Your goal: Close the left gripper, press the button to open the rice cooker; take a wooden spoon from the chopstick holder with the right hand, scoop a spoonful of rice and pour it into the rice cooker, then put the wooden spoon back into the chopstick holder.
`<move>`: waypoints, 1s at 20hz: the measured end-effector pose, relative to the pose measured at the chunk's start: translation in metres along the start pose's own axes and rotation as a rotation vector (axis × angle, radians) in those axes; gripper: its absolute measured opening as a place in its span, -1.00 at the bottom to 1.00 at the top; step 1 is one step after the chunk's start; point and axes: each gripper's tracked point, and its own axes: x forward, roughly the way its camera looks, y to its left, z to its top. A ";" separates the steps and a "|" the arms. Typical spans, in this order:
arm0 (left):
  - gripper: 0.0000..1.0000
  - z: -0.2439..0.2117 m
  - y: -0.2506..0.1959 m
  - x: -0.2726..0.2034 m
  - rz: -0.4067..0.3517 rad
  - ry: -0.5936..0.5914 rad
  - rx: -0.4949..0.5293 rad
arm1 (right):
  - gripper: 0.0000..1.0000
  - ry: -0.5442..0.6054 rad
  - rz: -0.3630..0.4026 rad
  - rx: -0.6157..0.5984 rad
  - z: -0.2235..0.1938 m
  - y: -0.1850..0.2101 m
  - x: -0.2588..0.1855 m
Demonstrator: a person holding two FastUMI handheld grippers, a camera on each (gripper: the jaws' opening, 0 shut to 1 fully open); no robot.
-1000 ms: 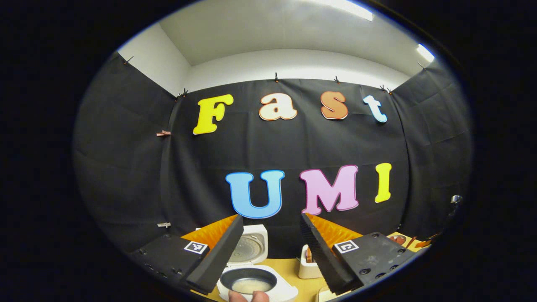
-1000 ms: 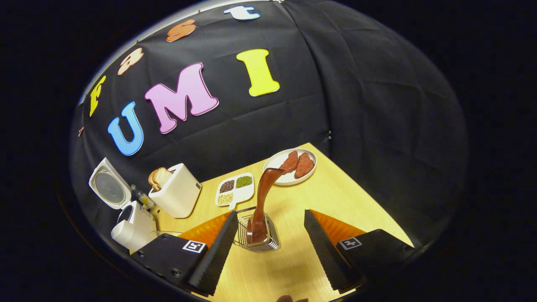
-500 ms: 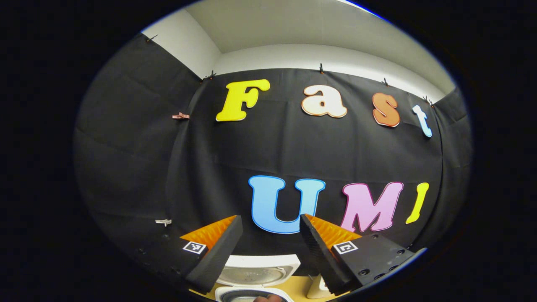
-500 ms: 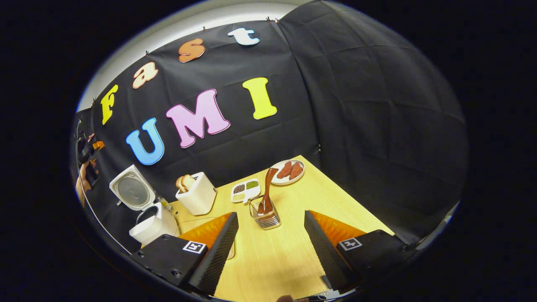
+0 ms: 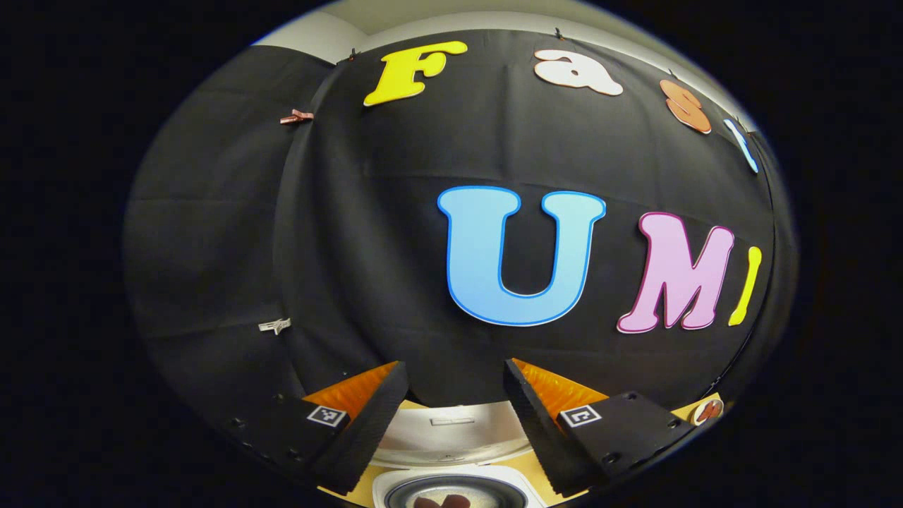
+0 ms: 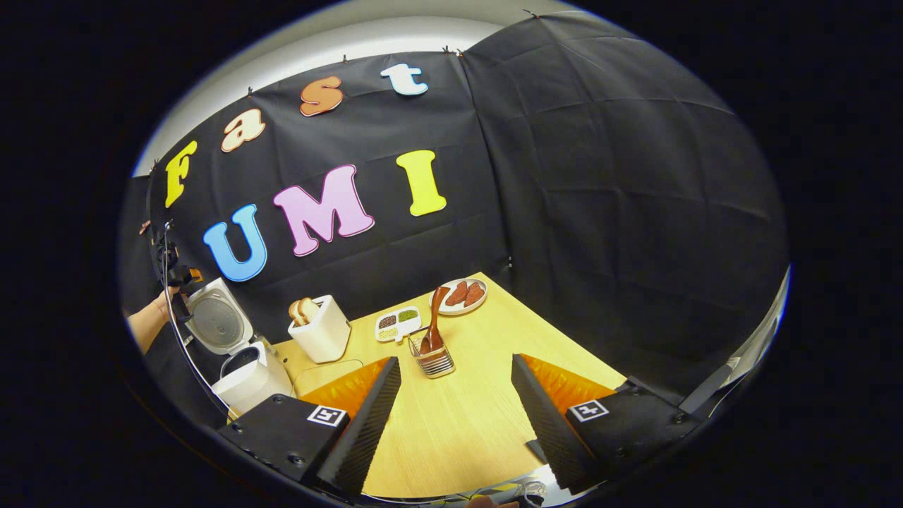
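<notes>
In the right gripper view the white rice cooker [image 6: 247, 377] stands open at the table's left end with its lid [image 6: 215, 324] raised. The brown wooden spoon [image 6: 433, 317] stands upright in the wire chopstick holder [image 6: 434, 361], ahead of my open, empty right gripper [image 6: 455, 363] and well apart from it. A hand holds the left gripper [image 6: 175, 271] above the lid. In the left gripper view my left gripper [image 5: 455, 384] is open, with the raised lid [image 5: 451, 432] between its fingers and the inner pot [image 5: 451, 492] below.
A white toaster [image 6: 321, 330] with bread stands right of the cooker. A divided dish of grains [image 6: 397, 324] and a plate of red slices [image 6: 462, 295] lie behind the holder. The wooden table [image 6: 451, 430] stretches in front of my right gripper. A forearm [image 6: 144, 326] reaches in at left.
The right gripper has drawn back from the holder, so spoon and holder look smaller. The left gripper has moved closer to the raised lid. Both stay open.
</notes>
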 end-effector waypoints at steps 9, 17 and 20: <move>0.94 -0.029 -0.003 -0.011 0.031 0.073 0.047 | 0.97 -0.019 -0.003 -0.016 0.004 0.016 0.005; 0.93 -0.098 -0.023 -0.108 0.035 0.120 0.033 | 0.97 -0.019 0.064 -0.032 0.016 0.025 0.022; 0.94 -0.145 -0.030 -0.131 0.033 0.224 0.009 | 0.96 -0.009 0.082 -0.054 0.014 0.021 0.023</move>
